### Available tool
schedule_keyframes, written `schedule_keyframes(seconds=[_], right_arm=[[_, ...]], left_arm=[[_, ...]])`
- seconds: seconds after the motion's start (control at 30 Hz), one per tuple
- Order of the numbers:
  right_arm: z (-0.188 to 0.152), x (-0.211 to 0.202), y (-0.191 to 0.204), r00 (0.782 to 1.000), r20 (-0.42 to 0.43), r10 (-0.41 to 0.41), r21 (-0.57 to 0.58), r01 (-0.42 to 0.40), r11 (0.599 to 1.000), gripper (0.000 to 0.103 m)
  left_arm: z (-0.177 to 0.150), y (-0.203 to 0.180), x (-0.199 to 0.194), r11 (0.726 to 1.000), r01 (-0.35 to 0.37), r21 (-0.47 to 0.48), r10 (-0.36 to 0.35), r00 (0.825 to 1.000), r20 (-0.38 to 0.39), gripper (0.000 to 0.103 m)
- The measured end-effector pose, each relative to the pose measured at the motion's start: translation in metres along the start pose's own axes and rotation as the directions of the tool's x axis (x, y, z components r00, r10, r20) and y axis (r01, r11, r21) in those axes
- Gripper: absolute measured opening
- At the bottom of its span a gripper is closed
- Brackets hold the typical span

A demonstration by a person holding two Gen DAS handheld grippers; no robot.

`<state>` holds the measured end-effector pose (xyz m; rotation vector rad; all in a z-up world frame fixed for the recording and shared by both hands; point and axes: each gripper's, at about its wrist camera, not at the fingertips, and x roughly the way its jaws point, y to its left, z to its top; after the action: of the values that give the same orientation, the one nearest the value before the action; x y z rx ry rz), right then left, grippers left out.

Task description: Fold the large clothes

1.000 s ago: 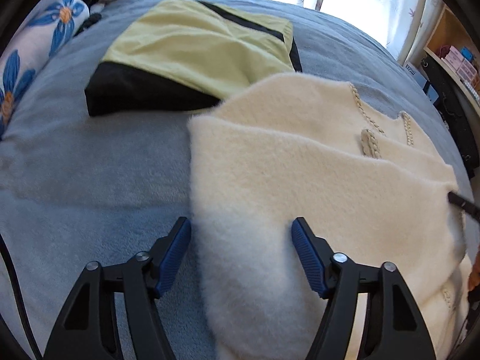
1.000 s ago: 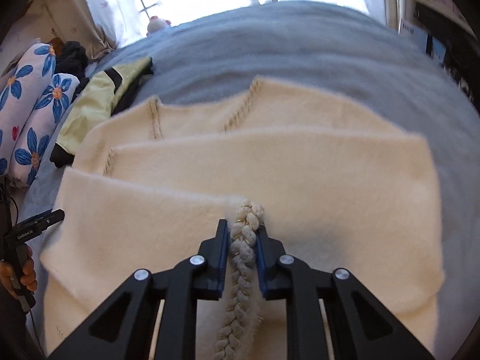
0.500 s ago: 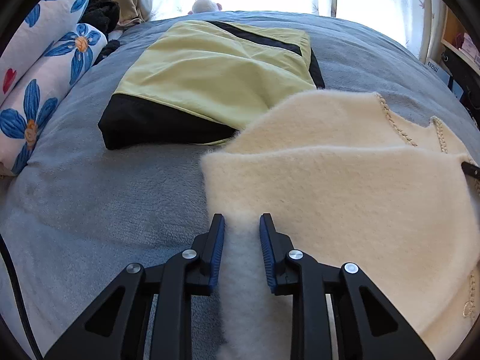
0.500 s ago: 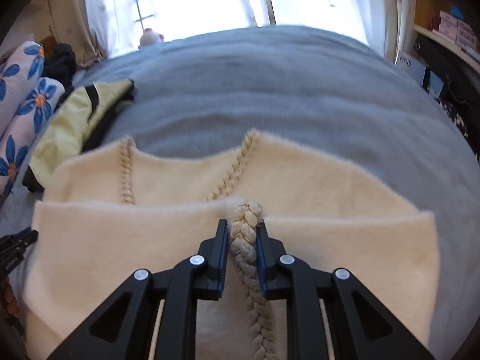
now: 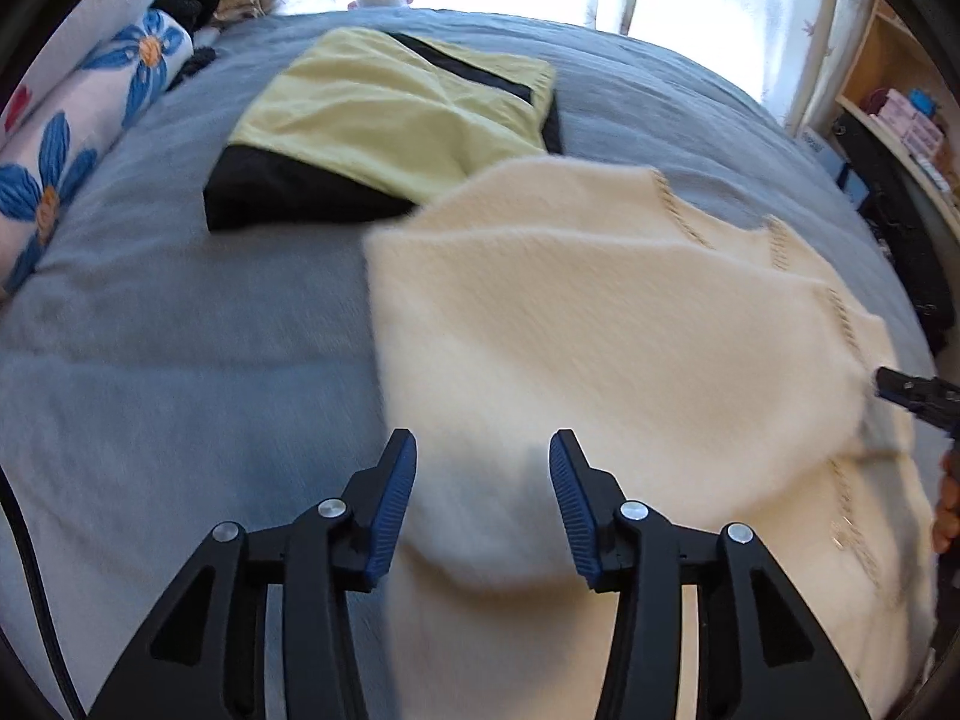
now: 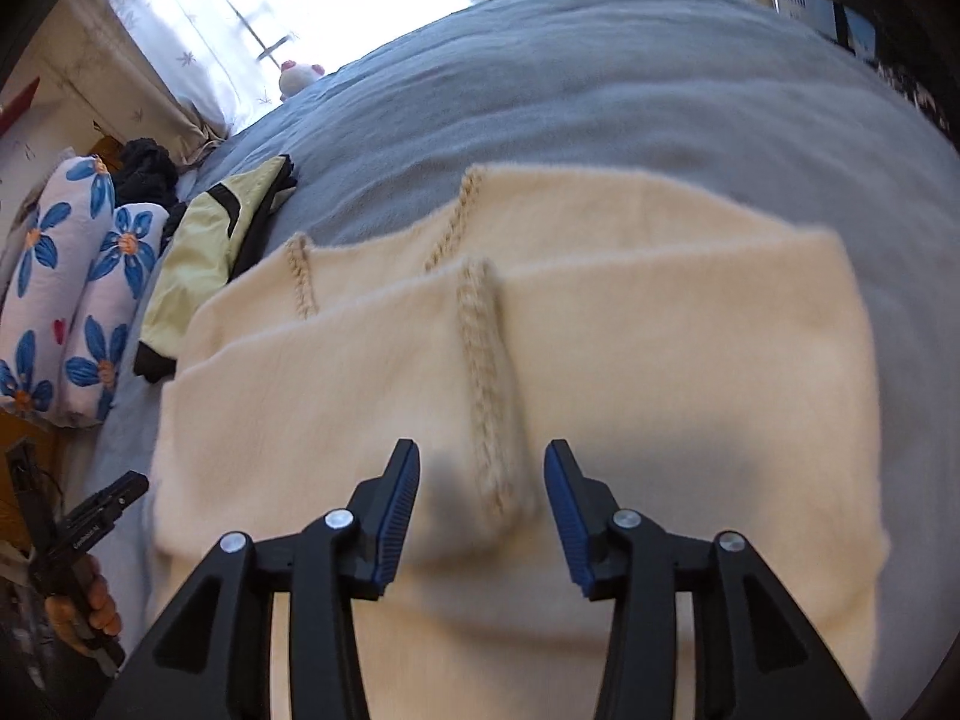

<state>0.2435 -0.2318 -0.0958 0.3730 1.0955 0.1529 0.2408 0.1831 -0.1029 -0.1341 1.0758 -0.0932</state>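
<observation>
Left wrist: left hand-held gripper [image 5: 483,483] is opening, released, over the cream sweater [image 5: 630,330] folded on the bed [image 5: 180,330]. Right wrist: right hand-held gripper [image 6: 482,492] is opening, released, its pads clear of the sweater's braid [image 6: 486,372].

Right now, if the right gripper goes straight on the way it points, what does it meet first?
Most likely the braided trim of the cream sweater, lying between the opening jaws of the right gripper; depth is hard to judge.
</observation>
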Motion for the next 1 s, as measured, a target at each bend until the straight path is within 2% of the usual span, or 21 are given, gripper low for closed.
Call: schedule_keyframes(seconds=[0.17, 0.23, 0.33, 0.4, 0.5, 0.67, 0.77, 0.8, 0.83, 0.87, 0.93, 0.97, 1.0], right_arm=[[-0.020, 0.005, -0.007, 0.997, -0.030, 0.071, 0.060, -0.069, 0.996, 0.044], [-0.020, 0.010, -0.004, 0.997, -0.019, 0.075, 0.073, -0.073, 0.995, 0.044], [-0.015, 0.017, -0.003, 0.994, -0.003, 0.108, 0.115, -0.107, 0.988, 0.044], [-0.013, 0.021, -0.003, 0.992, 0.002, 0.128, 0.147, -0.127, 0.981, 0.044], [-0.013, 0.024, -0.002, 0.991, 0.020, 0.130, 0.161, -0.131, 0.978, 0.046], [-0.014, 0.024, -0.007, 0.987, 0.042, 0.153, 0.190, -0.159, 0.969, 0.045], [-0.014, 0.025, -0.006, 0.990, 0.042, 0.137, 0.190, -0.143, 0.971, 0.043], [-0.014, 0.026, -0.004, 0.991, 0.043, 0.126, 0.186, -0.132, 0.974, 0.041], [-0.014, 0.026, -0.002, 0.994, 0.047, 0.097, 0.177, -0.104, 0.979, 0.037], [-0.015, 0.026, 0.000, 0.997, 0.047, 0.068, 0.166, -0.075, 0.983, 0.028], [-0.015, 0.026, 0.003, 0.998, 0.053, 0.037, 0.142, -0.044, 0.989, 0.017], [-0.016, 0.025, 0.004, 0.998, 0.057, 0.033, 0.130, -0.041, 0.991, 0.011], [-0.017, 0.022, 0.007, 0.998, 0.064, 0.027, 0.120, -0.035, 0.992, 0.010]], left_arm=[[-0.034, -0.009, -0.005, 0.984, 0.162, -0.078, -0.167, 0.984, -0.065, 0.045], [-0.043, -0.015, 0.000, 0.966, 0.231, -0.119, -0.241, 0.967, -0.085, 0.045], [-0.049, -0.019, 0.008, 0.944, 0.274, -0.182, -0.291, 0.954, -0.075, 0.045], [-0.049, -0.018, 0.011, 0.927, 0.300, -0.224, -0.315, 0.948, -0.037, 0.045], [-0.045, -0.011, 0.017, 0.914, 0.297, -0.276, -0.303, 0.953, 0.021, 0.045], [-0.041, 0.002, 0.020, 0.892, 0.269, -0.363, -0.261, 0.963, 0.070, 0.044], [-0.039, 0.010, 0.016, 0.883, 0.256, -0.394, -0.239, 0.966, 0.094, 0.044], [-0.040, 0.011, 0.016, 0.878, 0.258, -0.402, -0.241, 0.966, 0.095, 0.041], [-0.040, 0.011, 0.017, 0.876, 0.251, -0.411, -0.235, 0.968, 0.092, 0.034], [-0.042, 0.014, 0.017, 0.877, 0.238, -0.417, -0.222, 0.971, 0.086, 0.030], [-0.041, 0.016, 0.016, 0.888, 0.201, -0.415, -0.190, 0.980, 0.068, 0.016], [-0.040, 0.018, 0.013, 0.893, 0.194, -0.407, -0.182, 0.981, 0.069, 0.015], [-0.038, 0.014, 0.010, 0.905, 0.176, -0.386, -0.161, 0.984, 0.071, 0.012]])
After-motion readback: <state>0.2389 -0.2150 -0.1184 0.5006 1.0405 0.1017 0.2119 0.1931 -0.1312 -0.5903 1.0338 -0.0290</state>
